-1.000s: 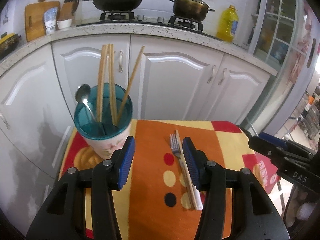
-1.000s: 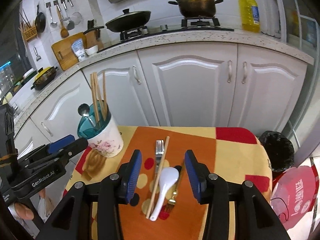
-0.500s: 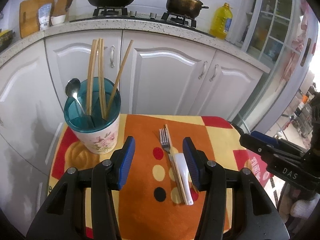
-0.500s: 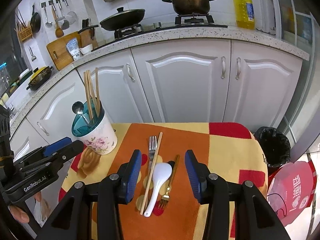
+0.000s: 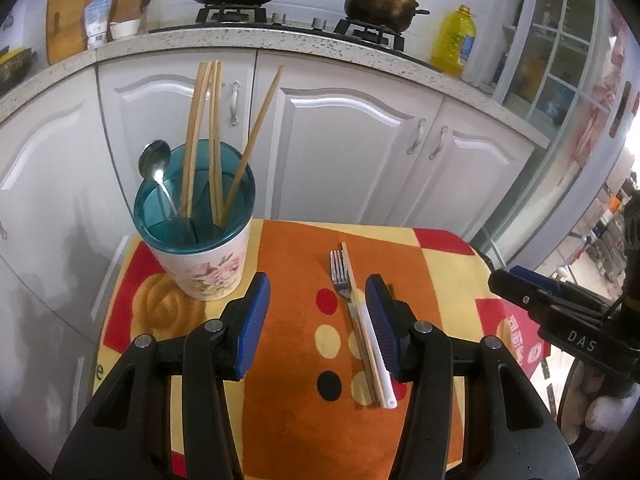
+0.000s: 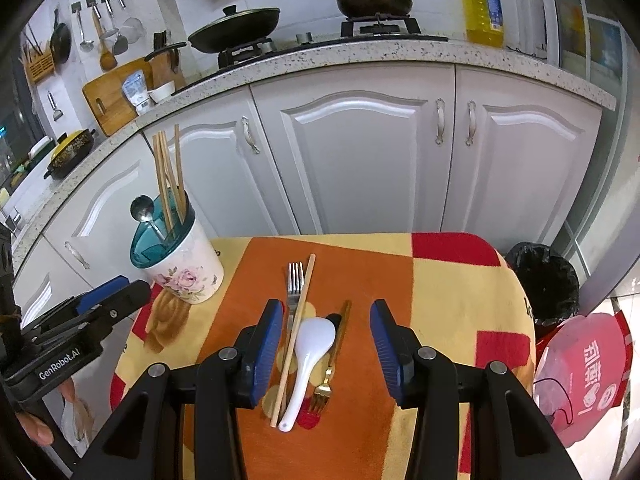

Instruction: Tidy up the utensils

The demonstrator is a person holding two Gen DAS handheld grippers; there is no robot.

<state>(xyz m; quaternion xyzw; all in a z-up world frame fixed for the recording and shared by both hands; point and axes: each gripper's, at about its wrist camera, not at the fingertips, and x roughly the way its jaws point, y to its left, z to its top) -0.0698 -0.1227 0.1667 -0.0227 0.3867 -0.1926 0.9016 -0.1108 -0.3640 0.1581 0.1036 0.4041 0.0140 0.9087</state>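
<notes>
A floral utensil holder (image 5: 208, 268) with a teal rim stands at the table's back left, holding several chopsticks (image 5: 202, 136) and a metal spoon (image 5: 154, 160); it also shows in the right wrist view (image 6: 180, 260). On the cloth lie a silver fork (image 6: 295, 280), a single chopstick (image 6: 298, 328), a white spoon (image 6: 310, 356) and a gold fork (image 6: 330, 364). My left gripper (image 5: 318, 320) is open and empty above the cloth, right of the holder. My right gripper (image 6: 324, 348) is open and empty, hovering over the white spoon and gold fork.
The small table carries an orange, yellow and red cloth (image 6: 448, 292). White kitchen cabinets (image 6: 360, 152) stand behind it. A black bin (image 6: 548, 280) and a red bag (image 6: 588, 364) sit on the floor to the right.
Both grippers drifted slightly over the table; the left wrist view shifted back and forth, the right gripper eased back from the loose utensils. Both stayed open and nothing was picked up.
</notes>
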